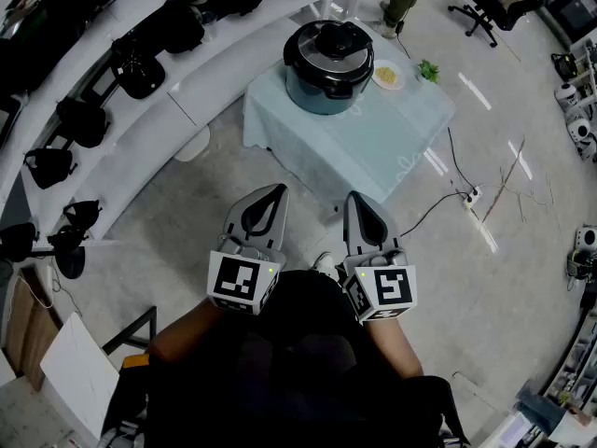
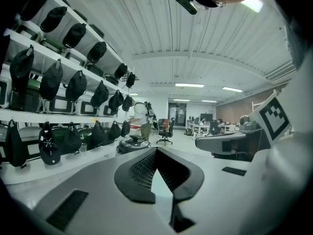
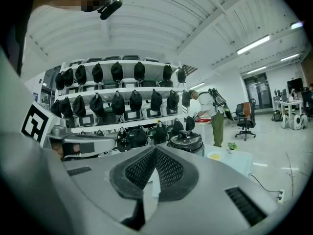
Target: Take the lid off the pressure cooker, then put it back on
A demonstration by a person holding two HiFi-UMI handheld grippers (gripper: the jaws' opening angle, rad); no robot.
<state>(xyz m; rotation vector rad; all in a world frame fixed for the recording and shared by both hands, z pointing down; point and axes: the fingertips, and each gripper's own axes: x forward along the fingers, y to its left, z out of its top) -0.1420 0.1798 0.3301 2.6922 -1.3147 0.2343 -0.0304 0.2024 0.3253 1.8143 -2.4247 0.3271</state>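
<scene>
Nothing is started yet: the lid sits on the pressure cooker. Your left gripper and right gripper, both closed and empty, hang well short of it. Step closer and open one.

Open-plan lab office: shelves of bagged gear, desks, swivel chairs.

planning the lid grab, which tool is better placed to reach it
Right, narrowly. The right tool sits nearer in line with the lid than the left tool; both are shut, empty and far off.
</scene>
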